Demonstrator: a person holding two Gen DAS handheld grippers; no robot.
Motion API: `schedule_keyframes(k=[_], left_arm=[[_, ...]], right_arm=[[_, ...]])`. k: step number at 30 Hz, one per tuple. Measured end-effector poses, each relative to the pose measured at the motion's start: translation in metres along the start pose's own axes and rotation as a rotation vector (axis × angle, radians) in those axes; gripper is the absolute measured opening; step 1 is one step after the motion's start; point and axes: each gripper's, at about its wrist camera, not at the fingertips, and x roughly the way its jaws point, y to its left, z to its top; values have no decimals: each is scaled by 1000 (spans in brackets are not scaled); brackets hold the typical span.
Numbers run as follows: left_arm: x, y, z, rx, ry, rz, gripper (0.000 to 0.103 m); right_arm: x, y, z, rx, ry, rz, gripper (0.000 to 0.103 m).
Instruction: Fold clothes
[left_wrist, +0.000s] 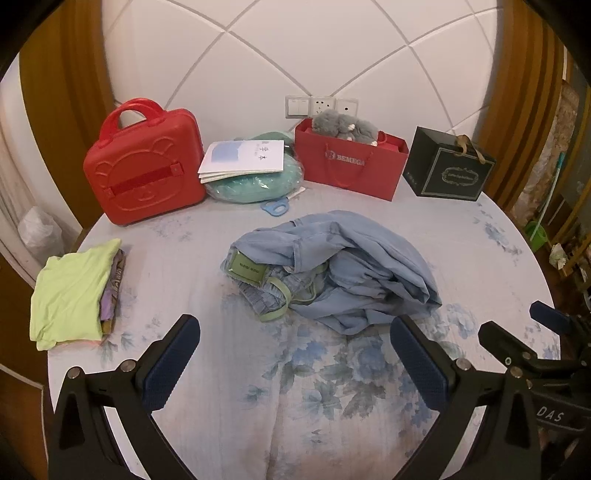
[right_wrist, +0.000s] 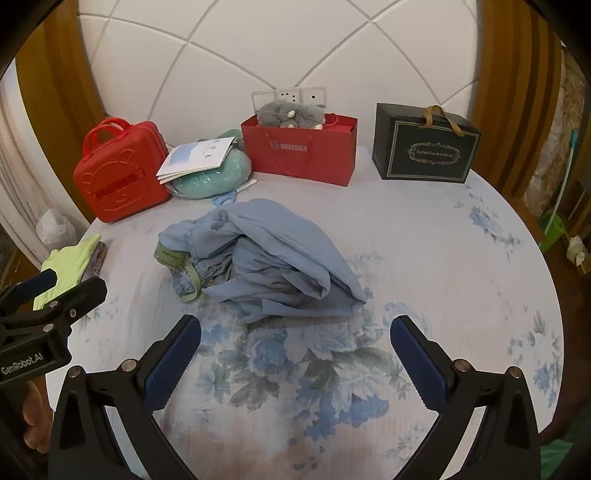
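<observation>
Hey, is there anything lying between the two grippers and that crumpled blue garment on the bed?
Nothing visible does. Only bare floral bedsheet lies between the open left gripper, the open right gripper and the blue garment. The folded green stack sits off to the left.

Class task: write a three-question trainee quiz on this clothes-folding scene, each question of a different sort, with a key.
1. True or false: the blue garment is already folded flat.
2. Which sits inside the red paper bag? A scissors; B grey plush toy; C booklets.
3. Fill in: the left gripper and right gripper are both ____.

Key: 1 false, it lies crumpled; 2 B; 3 open.
</observation>
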Motion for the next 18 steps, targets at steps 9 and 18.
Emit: schedule_keyframes(k=[9,18], left_arm=[[5,2,0,-12,24,-10,103],[11,4,-3,-24,19,2,103]], right_arm=[[7,4,-3,-12,16,-4,103],[11,7,-3,-14,25,-6,103]])
